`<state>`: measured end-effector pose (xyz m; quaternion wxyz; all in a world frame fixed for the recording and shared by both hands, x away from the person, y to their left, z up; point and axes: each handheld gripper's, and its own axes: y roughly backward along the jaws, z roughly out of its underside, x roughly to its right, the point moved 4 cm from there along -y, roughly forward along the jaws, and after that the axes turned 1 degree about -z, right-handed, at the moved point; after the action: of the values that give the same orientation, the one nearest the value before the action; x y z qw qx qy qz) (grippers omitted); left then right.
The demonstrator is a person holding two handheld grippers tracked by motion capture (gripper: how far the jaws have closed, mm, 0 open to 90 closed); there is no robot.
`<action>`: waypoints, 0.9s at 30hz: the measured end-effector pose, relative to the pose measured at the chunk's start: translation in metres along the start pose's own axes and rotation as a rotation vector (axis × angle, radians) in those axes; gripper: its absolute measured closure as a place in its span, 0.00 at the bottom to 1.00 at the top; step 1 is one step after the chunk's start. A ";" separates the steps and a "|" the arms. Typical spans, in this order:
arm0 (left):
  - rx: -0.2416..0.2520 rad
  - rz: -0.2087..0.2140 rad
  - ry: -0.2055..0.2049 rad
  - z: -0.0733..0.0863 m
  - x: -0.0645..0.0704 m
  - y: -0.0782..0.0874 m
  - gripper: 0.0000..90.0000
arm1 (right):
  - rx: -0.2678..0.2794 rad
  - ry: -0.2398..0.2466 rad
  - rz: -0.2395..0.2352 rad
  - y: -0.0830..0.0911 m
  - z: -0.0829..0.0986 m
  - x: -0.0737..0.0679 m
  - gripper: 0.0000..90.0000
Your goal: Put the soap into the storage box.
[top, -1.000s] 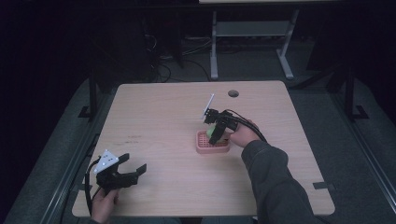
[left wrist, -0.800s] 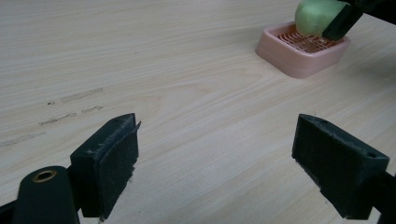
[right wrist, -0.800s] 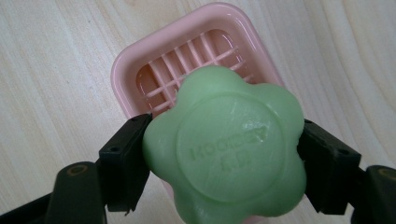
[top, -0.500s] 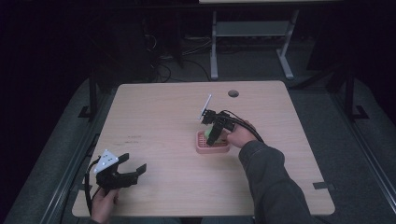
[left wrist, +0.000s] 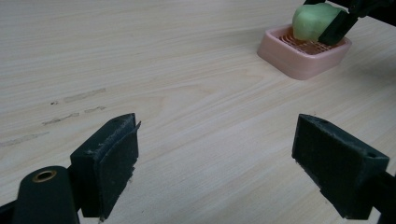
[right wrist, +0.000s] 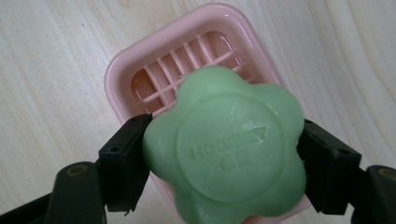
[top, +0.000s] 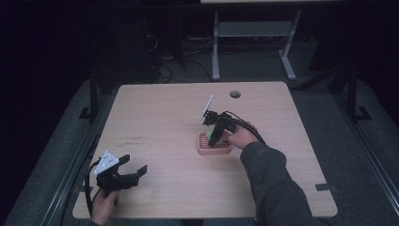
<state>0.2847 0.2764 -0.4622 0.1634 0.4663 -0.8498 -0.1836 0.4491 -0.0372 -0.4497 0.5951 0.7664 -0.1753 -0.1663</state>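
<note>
Fingers [right wrist: 123, 163] of the right gripper [right wrist: 224, 158] are clamped on opposite lobes of a green flower-shaped soap [right wrist: 226, 149], which sits directly over the pink soap dish [right wrist: 140, 60]; whether its underside touches the slatted floor of the dish cannot be told from the right gripper view. In the left gripper view the soap [left wrist: 314, 21] stands tilted in the dish [left wrist: 303, 58], one black jaw against its side. Judgement: the bar looks solid and fairly light, stiff enough to bear a firm pinch, but its smooth waxy skin is likely slippery, and hard pressure could dent the moulded face with its embossed lettering. The sound hold is the present one, across the notches between lobes, where the pads seat and cannot slide round. The dish appears to be light plastic and might shift if nudged. The left gripper [top: 123, 173] rests idle near the table's near left corner, well apart from the dish, jaws wide apart with nothing between them, held by a hand [top: 104, 205]. The table [top: 155, 113] is pale wood-grain laminate, flat, with faint scuff marks and a round cable hole [top: 235, 94] near the far edge. Beyond it the room is dark; a metal table frame [top: 254, 33] and loose cables lie on grey flooring.
</note>
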 end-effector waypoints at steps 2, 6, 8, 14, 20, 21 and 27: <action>0.003 0.000 0.000 0.000 0.000 0.000 0.16 | -0.002 0.000 -0.002 -0.001 0.000 0.000 0.29; 0.002 -0.001 0.003 0.000 0.000 0.000 0.16 | 0.000 -0.001 -0.003 0.000 0.000 0.000 0.29; 0.002 -0.002 0.001 0.000 0.000 0.000 0.16 | 0.000 -0.002 0.000 0.000 -0.001 0.000 0.29; 0.001 -0.002 0.002 0.000 0.000 0.000 0.16 | -0.007 -0.005 -0.006 -0.002 0.000 0.000 0.29; 0.004 -0.002 0.005 -0.001 0.000 0.000 0.16 | -0.014 -0.005 -0.006 -0.003 0.000 -0.001 0.29; 0.004 -0.002 0.005 -0.001 0.000 0.000 0.16 | -0.014 -0.006 -0.007 -0.004 0.000 -0.001 0.29; 0.001 -0.001 0.000 0.000 0.000 0.000 0.16 | -0.018 -0.004 -0.004 -0.004 -0.001 -0.001 0.28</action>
<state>0.2850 0.2767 -0.4620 0.1631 0.4668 -0.8497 -0.1832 0.4488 -0.0351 -0.4534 0.6015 0.7609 -0.1735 -0.1704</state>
